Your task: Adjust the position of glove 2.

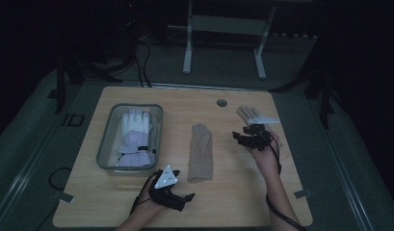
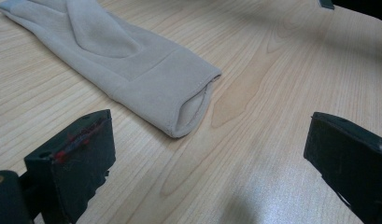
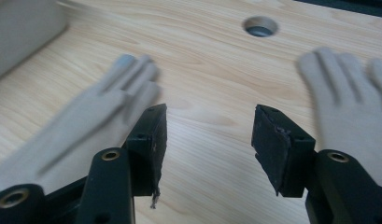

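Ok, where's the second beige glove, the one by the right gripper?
In the high view the second beige glove lies at the table's far right, just beyond the right gripper and right of the round hole.

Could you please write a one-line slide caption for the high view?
Two beige gloves lie on the table, pale gloves in a bin.

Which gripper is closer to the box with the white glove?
Left. The left gripper sits just below and right of the box. The right gripper is across the table, past the tan glove.
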Action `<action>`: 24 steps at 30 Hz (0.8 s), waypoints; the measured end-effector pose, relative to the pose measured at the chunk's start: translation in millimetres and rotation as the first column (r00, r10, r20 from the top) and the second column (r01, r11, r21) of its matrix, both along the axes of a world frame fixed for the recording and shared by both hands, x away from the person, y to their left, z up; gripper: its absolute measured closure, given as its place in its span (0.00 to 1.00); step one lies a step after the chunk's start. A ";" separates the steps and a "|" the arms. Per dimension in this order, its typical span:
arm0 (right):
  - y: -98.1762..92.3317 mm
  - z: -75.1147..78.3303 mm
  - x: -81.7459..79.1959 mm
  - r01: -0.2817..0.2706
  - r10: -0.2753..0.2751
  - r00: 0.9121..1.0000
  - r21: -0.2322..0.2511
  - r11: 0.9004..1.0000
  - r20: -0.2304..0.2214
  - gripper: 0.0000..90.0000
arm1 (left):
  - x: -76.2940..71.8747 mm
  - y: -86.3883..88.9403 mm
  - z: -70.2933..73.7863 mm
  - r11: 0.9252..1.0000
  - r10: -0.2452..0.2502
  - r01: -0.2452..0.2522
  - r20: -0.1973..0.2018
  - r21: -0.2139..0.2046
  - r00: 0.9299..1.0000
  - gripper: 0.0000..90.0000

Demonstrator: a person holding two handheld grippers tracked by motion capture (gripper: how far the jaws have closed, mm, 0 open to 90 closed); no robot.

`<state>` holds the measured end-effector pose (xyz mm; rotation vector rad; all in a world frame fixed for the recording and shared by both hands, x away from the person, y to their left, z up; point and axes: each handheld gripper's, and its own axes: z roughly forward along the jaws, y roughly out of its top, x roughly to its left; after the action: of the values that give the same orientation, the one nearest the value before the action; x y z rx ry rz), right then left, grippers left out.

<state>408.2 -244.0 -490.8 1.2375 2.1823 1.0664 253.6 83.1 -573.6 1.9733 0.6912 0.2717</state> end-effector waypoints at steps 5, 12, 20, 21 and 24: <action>-28.8 0.8 12.1 0.045 -0.044 0.999 -0.036 0.998 0.003 0.50 | 0.2 0.0 -0.1 1.000 0.003 -0.003 -0.003 -0.004 1.000 0.03; -51.2 -0.3 28.3 0.089 -0.090 0.996 -0.046 0.995 -0.011 0.49 | -0.3 0.1 0.0 1.000 0.002 -0.002 -0.002 -0.008 1.000 0.03; -70.6 -9.7 46.5 0.128 -0.130 0.991 -0.094 0.987 -0.012 0.49 | -1.0 0.8 -0.1 1.000 -0.003 0.003 -0.006 -0.025 1.000 0.03; -72.9 -11.4 48.7 0.134 -0.136 0.991 -0.098 0.986 -0.014 0.49 | -1.1 0.5 0.0 1.000 -0.004 0.004 -0.004 -0.019 1.000 0.03; -77.5 -16.0 54.5 0.146 -0.149 0.989 -0.114 0.983 -0.017 0.49 | -1.8 -0.4 -0.1 1.000 -0.007 0.007 -0.001 -0.015 1.000 0.03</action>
<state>462.7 -321.6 -506.8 1.3447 2.1006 0.8613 251.8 82.6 -573.6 1.9611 0.6853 0.2606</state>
